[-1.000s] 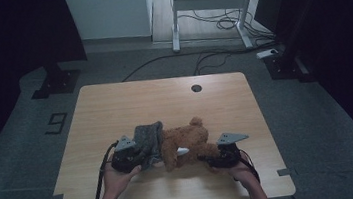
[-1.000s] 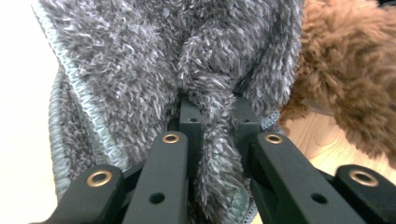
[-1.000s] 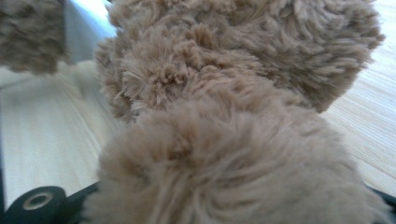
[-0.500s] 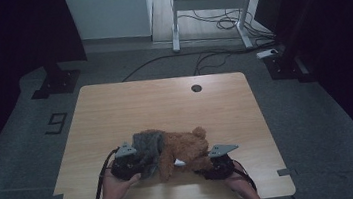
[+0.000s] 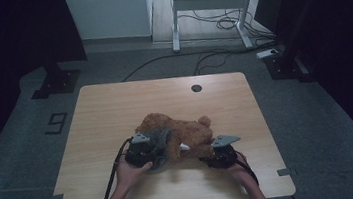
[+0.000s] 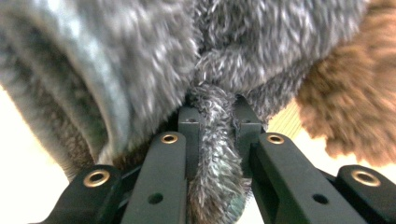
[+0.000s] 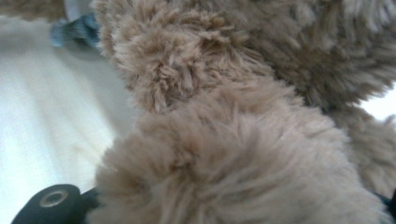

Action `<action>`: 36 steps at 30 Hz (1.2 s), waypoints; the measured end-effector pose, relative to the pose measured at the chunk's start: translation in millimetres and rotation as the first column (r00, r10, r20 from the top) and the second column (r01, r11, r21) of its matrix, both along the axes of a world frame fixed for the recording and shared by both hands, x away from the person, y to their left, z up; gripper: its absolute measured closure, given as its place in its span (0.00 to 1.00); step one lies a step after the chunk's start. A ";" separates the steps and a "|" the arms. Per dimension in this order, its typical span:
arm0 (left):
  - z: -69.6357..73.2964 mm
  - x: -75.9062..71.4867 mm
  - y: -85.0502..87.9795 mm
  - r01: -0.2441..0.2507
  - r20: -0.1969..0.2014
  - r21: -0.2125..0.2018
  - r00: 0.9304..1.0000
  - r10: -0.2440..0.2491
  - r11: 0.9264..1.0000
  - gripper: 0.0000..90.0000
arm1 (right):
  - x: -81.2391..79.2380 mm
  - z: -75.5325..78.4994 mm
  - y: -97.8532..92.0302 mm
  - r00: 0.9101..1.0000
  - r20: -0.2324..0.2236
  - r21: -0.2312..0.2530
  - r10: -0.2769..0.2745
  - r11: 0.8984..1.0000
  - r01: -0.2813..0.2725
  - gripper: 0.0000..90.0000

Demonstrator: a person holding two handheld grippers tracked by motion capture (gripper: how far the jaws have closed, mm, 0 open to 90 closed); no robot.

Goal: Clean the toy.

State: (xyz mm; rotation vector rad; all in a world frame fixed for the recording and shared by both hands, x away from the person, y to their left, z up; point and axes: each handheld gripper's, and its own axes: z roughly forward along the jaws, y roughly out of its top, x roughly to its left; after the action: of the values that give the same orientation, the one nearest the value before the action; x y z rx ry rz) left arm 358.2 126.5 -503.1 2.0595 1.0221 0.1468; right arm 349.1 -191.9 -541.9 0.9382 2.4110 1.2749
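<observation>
A brown plush toy [image 5: 188, 132] lies on the wooden table [image 5: 115, 106] near the front edge. A grey fuzzy garment [image 5: 159, 140] bunches against its left side. My left gripper [image 5: 146, 155] is shut on a twisted fold of that grey fabric [image 6: 140, 56], pinched between the jaw tips [image 6: 217, 116], with brown fur [image 6: 355, 102] just beyond. My right gripper [image 5: 212, 157] sits at the toy's right end. Its jaws have just been closing and now hold a thick furry part of the toy [image 7: 233, 140], which hides most of them.
A round cable hole [image 5: 196, 88] sits at the table's far edge. Behind the table stand a white desk frame [image 5: 209, 5] with floor cables [image 5: 216, 24] and a black stand base [image 5: 57, 83]. Bare tabletop stretches behind and to the left of the toy.
My left gripper has moved right and down with the grey fabric, which is now bunched smaller. The brown toy has shifted left, so its body shows behind the grey cloth. The right hand has hardly moved.
</observation>
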 end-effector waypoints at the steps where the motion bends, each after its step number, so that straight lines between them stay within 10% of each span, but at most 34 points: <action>1: 3.3 -2.0 0.2 0.003 0.010 -0.005 1.000 -0.003 1.000 0.87 | 3.2 0.2 -2.8 1.000 0.003 0.002 -0.009 1.000 0.009 0.64; 9: 67.9 -20.1 9.9 0.007 0.180 -0.084 0.984 0.008 0.996 0.86 | 10.9 -3.7 -22.6 0.999 0.018 0.048 -0.048 0.998 0.048 0.64; 14: 97.8 -7.4 -19.9 0.054 0.214 -0.068 0.976 -0.038 0.996 0.85 | 8.3 -5.2 -21.3 0.999 0.016 0.042 -0.049 0.998 0.049 0.63; 24: 54.7 24.0 -129.8 0.140 0.127 0.090 0.980 -0.151 0.986 0.85 | 8.5 -5.1 -23.6 0.998 0.001 0.063 -0.062 0.996 0.061 0.63; 36: 57.9 24.1 -69.6 -0.011 0.159 0.115 0.987 -0.007 0.993 0.87 | 7.6 -8.4 -33.9 0.996 -0.029 0.113 -0.089 0.989 0.092 0.63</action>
State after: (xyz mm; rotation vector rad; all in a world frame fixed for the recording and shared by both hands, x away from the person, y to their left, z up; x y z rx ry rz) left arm 382.4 56.8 -445.2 2.1126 0.9362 0.3730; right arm 356.7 -225.8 -550.4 1.0873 2.3051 1.3878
